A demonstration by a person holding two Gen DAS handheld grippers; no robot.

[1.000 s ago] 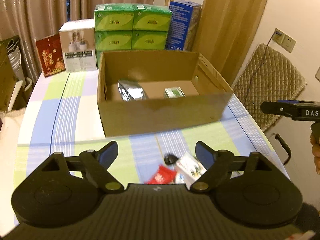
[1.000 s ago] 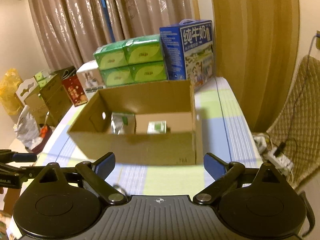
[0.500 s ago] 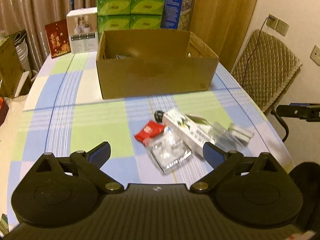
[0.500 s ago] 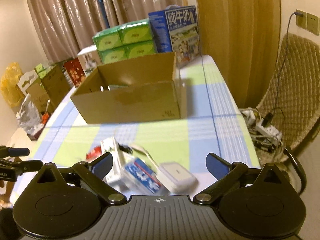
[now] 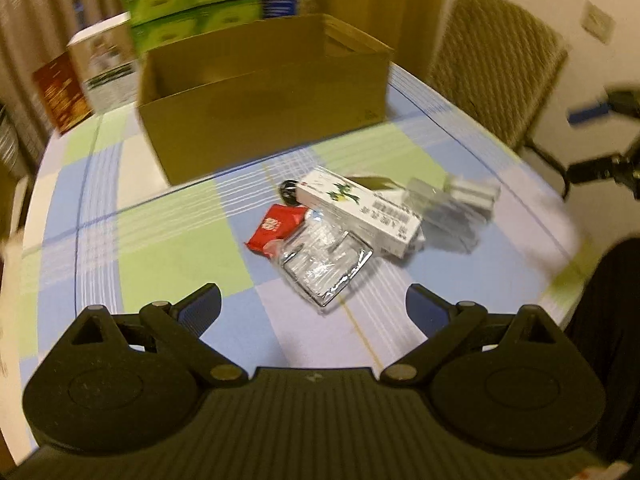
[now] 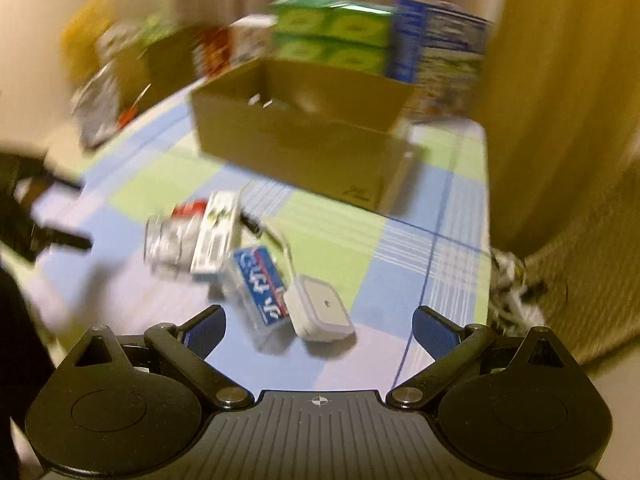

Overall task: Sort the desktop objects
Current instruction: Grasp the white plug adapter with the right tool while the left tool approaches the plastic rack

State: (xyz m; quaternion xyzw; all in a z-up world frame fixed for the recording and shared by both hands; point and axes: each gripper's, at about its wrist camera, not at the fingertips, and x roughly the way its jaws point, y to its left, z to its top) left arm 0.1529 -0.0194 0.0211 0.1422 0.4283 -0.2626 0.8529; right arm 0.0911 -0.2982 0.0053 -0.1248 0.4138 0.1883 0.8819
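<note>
Both claws, left (image 5: 313,300) and right (image 6: 319,322), hung spread and empty as we hovered over the clutter: clear tray (image 5: 326,266), long carton (image 5: 360,211), white case (image 6: 320,312), heaped near the box (image 5: 264,96) for sorting.

In the left wrist view a carton (image 5: 264,96) stands at upper centre of the table (image 5: 160,240), boxes (image 5: 192,4) stacked behind it. At centre lies a heap: a packet (image 5: 276,228) at left, a bag (image 5: 326,264) below, a long box (image 5: 360,212) across the middle, a case (image 5: 452,216) at right.
</note>
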